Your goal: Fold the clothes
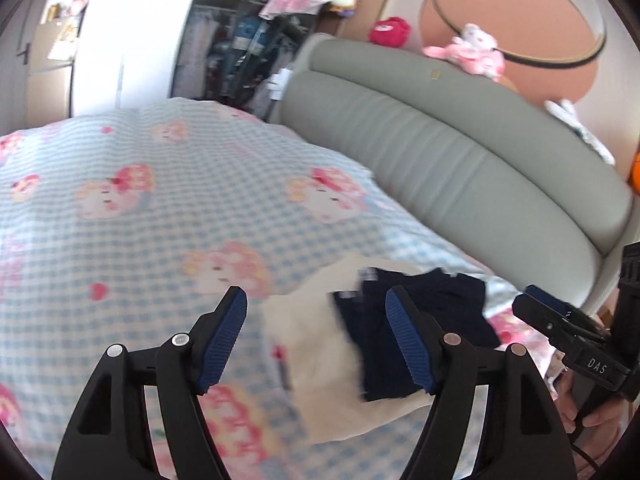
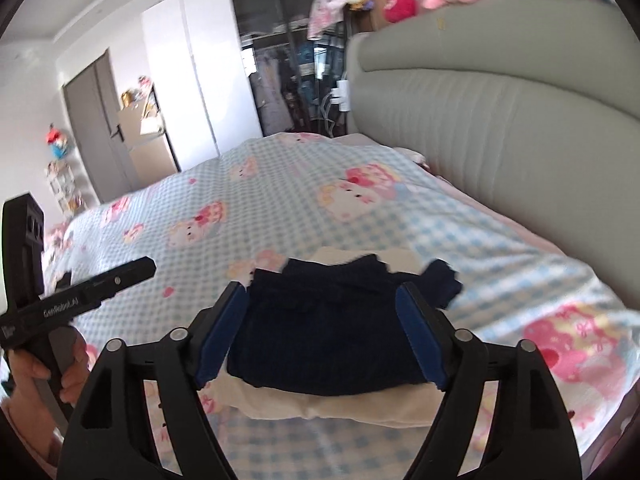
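A folded dark navy garment [image 2: 324, 336] lies on top of a folded cream-white garment [image 2: 340, 404], both resting on the bed. In the left wrist view the navy piece [image 1: 420, 312] covers the right part of the white piece [image 1: 316, 344]. My left gripper [image 1: 316, 340] hovers open above the white garment's left part, holding nothing. My right gripper [image 2: 320, 336] is open too, its blue pads on either side of the navy garment, above it. The right gripper [image 1: 560, 324] also shows at the right edge of the left wrist view, and the left gripper [image 2: 100, 284] at the left of the right wrist view.
The bed carries a blue checked sheet with pink cartoon prints [image 1: 160, 208]. A grey padded headboard [image 1: 460, 152] curves along the right, with plush toys [image 1: 472, 50] on top. An open wardrobe [image 2: 296, 64] and a door [image 2: 92, 120] stand beyond the bed.
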{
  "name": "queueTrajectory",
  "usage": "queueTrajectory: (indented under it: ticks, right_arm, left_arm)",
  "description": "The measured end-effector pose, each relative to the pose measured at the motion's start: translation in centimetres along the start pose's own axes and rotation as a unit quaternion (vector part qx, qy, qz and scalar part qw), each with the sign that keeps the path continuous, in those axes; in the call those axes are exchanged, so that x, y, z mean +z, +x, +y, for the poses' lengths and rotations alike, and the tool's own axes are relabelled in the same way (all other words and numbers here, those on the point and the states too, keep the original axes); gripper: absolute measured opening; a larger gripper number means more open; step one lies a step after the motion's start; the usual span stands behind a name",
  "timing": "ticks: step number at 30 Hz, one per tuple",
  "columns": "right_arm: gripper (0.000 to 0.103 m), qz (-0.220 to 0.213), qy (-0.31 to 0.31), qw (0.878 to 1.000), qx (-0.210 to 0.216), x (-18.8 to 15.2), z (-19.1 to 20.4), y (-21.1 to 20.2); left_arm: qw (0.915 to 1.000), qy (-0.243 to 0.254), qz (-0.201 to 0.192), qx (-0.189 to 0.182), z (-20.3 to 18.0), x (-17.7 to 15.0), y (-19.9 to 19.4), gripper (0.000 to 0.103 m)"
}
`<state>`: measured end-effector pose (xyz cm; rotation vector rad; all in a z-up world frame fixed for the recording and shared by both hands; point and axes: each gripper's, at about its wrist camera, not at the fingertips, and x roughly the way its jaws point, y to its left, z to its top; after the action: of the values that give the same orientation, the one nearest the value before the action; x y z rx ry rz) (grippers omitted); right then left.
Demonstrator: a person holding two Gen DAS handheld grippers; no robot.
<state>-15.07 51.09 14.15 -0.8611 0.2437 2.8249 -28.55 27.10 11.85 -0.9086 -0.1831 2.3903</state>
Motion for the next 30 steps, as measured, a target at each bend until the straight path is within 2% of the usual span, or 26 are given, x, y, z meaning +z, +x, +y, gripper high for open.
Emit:
queueTrajectory:
  ticks: [3, 8, 11, 14, 19, 24, 27, 30]
  right_arm:
    - [0.08, 0.008, -0.039, 0.999, -0.014, 0.3, 4.3, 0.8]
    - [0.08, 0.034, -0.028, 0.998, 0.053, -0.2, 10.6, 3.3]
    - [0.08, 0.058, -0.018, 0.994, 0.087, -0.8, 14.4, 5.9]
    - [0.08, 0.084, -0.027, 0.991, 0.105, -1.9, 18.1, 8.0]
    - [0.08, 0.097, -0.045, 0.986, 0.126, -3.7, 22.4, 7.3]
    - [0.08, 0.109, -0.062, 0.981, 0.148, -5.6, 26.7, 6.7]
    - [0.08, 0.115, -0.071, 0.978, 0.162, -6.6, 29.0, 6.0]
    - [0.08, 0.102, -0.065, 0.976, 0.182, -7.5, 29.7, 3.0]
  left_arm:
    - [0.9991, -0.006, -0.001, 0.042, 3.8, 0.5, -2.3, 0.074]
    - [0.9943, -0.025, 0.006, 0.103, 11.1, 0.7, -4.7, 0.075]
    - [0.9857, -0.034, 0.018, 0.164, 15.5, 0.1, -5.7, 0.075]
    - [0.9803, -0.042, 0.017, 0.192, 18.6, -1.0, -7.6, 0.076]
    - [0.9725, -0.063, 0.023, 0.223, 22.7, -3.4, -10.9, 0.076]
    - [0.9592, -0.056, 0.012, 0.277, 24.0, -5.4, -14.7, 0.078]
    - [0.9605, -0.064, 0.01, 0.271, 23.3, -6.7, -17.1, 0.078]
    - [0.9632, -0.066, -0.01, 0.26, 21.5, -8.4, -20.1, 0.08]
